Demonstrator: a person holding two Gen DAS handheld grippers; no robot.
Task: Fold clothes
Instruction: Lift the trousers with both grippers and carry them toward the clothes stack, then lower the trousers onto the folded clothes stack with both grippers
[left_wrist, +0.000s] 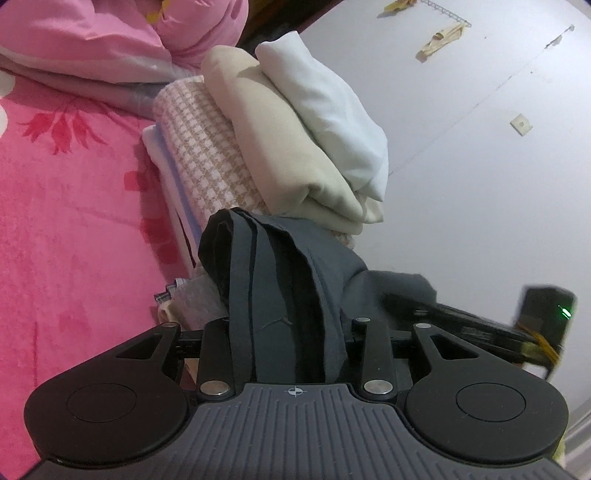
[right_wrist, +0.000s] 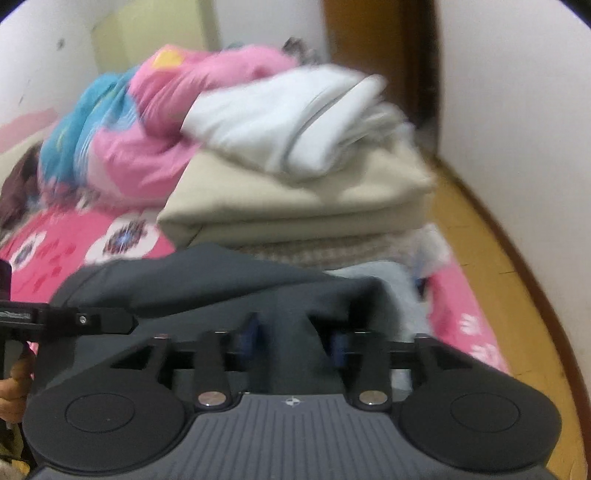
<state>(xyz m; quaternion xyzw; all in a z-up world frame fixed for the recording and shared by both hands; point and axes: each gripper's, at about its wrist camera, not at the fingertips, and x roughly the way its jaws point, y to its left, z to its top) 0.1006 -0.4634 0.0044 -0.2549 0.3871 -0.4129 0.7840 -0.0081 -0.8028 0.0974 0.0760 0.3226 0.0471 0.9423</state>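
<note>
**A:** So what's the dark garment (left_wrist: 284, 280) look like from where you stand?

**B:** Charcoal grey, bunched into long folds. The left gripper (left_wrist: 291, 325) is clamped on a thick wad of it, cloth filling the whole gap between the jaws. The rest drapes off to the side, on the edge of the stack (left_wrist: 280, 147) on the bed (left_wrist: 66, 206).

**A:** And the right gripper (right_wrist: 293, 334)?

**B:** Jaws apart. A ridge of the garment runs between them, but the blue pads (right_wrist: 251, 332) stand clear of it on both sides, so it's let go. No grip there.

**A:** What's in the stack?

**B:** White piece on top, beige under that, then a checked pink-and-white one, all folded. There's a grey bit at the bottom, mostly covered, can't tell what it is.

**A:** Anything else hard to read?

**B:** The right view is smeared, so the pink quilt (right_wrist: 155, 122) behind the stack is mush. The left gripper's fingertips are buried in cloth. A hand (right_wrist: 14, 384) is cut off at the frame edge.
</note>
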